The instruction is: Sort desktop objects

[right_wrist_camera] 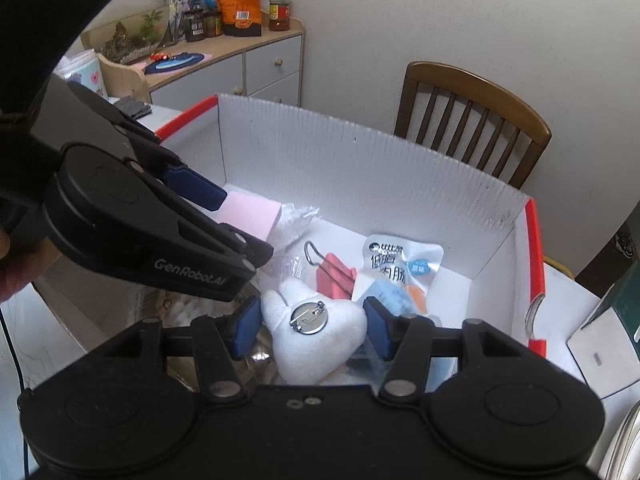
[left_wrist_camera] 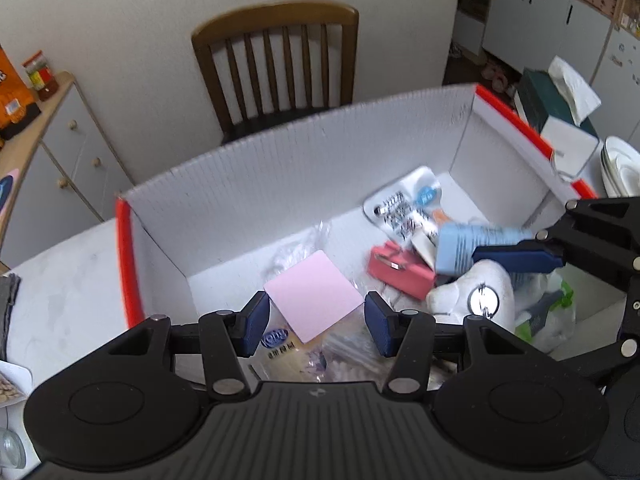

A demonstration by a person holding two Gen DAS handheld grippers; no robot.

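A white box with red edges [left_wrist_camera: 280, 168] holds the objects. My left gripper [left_wrist_camera: 318, 326] is open above a pink sticky pad [left_wrist_camera: 312, 294], which lies between its fingers on plastic bags. My right gripper [right_wrist_camera: 312, 326] is open around a white plush badge with a metal pin back [right_wrist_camera: 316, 332]; the pads stand just beside it. In the left wrist view the right gripper [left_wrist_camera: 520, 260] hangs over the plush [left_wrist_camera: 472, 284] and a light blue bottle [left_wrist_camera: 472, 246]. A red binder clip [left_wrist_camera: 400, 270] and a white snack packet [left_wrist_camera: 404, 208] lie nearby.
A wooden chair [left_wrist_camera: 280, 68] stands behind the box. A tissue box [left_wrist_camera: 560, 108] and stacked white bowls [left_wrist_camera: 620, 168] sit to the right. A sideboard with jars and a snack bag [right_wrist_camera: 236, 0] is at the left. A green-printed bag [left_wrist_camera: 548, 312] lies in the box.
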